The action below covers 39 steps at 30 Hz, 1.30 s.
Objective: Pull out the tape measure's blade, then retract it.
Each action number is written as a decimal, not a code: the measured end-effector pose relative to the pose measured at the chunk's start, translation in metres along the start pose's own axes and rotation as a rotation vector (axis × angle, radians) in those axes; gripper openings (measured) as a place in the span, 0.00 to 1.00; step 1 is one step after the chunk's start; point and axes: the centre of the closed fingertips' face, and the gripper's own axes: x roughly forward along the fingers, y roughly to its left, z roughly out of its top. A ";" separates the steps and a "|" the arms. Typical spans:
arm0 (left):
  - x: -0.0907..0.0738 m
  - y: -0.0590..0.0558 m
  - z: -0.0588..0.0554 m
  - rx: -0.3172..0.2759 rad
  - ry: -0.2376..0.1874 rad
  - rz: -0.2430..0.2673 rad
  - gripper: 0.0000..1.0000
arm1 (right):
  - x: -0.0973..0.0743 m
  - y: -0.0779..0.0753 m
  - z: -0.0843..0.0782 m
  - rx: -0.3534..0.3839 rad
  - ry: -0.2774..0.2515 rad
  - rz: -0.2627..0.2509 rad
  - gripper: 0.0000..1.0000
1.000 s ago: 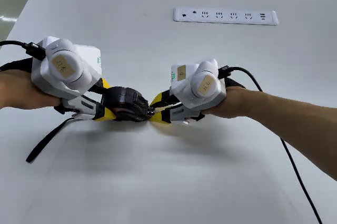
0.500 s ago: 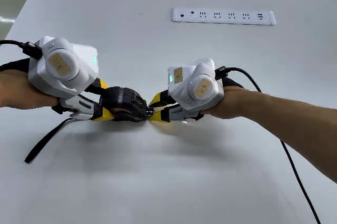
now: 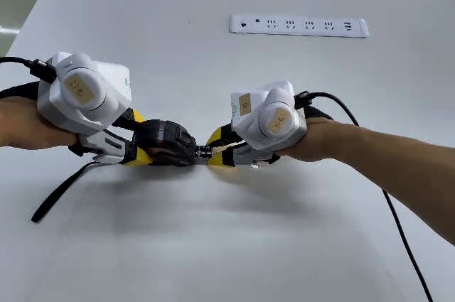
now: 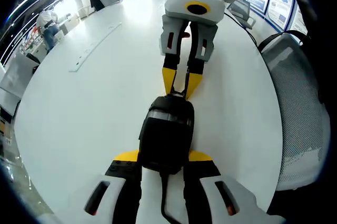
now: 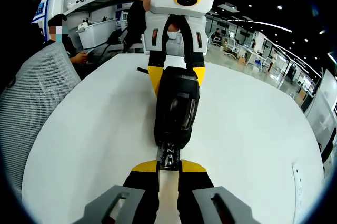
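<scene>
A black tape measure point(image 3: 165, 141) lies on the white table point(image 3: 213, 245), its case clamped between the yellow-tipped jaws of my left gripper point(image 3: 146, 137). In the left gripper view the case point(image 4: 166, 139) sits between those jaws point(image 4: 164, 155). My right gripper point(image 3: 214, 150) faces it from the right, shut on the blade's tip. The right gripper view shows a short length of marked blade point(image 5: 169, 155) running from the case point(image 5: 176, 107) into my right gripper point(image 5: 168, 169). The two grippers are nose to nose, as the right gripper point(image 4: 180, 84) shows.
The tape measure's black strap point(image 3: 60, 188) trails to the front left. A white power strip point(image 3: 298, 25) lies at the back of the table. A black cable point(image 3: 398, 231) runs along the right arm. A grey mesh chair point(image 4: 300, 103) stands beside the table, and people sit farther off.
The right gripper has edged slightly right, away from the case, so a little blade shows between them. The left gripper holds the case about where it was.
</scene>
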 end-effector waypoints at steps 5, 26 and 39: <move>0.000 0.001 0.001 -0.003 0.001 0.000 0.25 | -0.004 0.000 -0.003 -0.002 0.008 0.001 0.09; 0.001 0.000 0.002 -0.016 0.001 -0.002 0.25 | -0.020 0.003 -0.022 -0.004 0.036 -0.003 0.09; 0.001 0.000 0.002 -0.024 -0.001 -0.005 0.25 | -0.035 0.003 -0.037 0.004 0.055 -0.005 0.09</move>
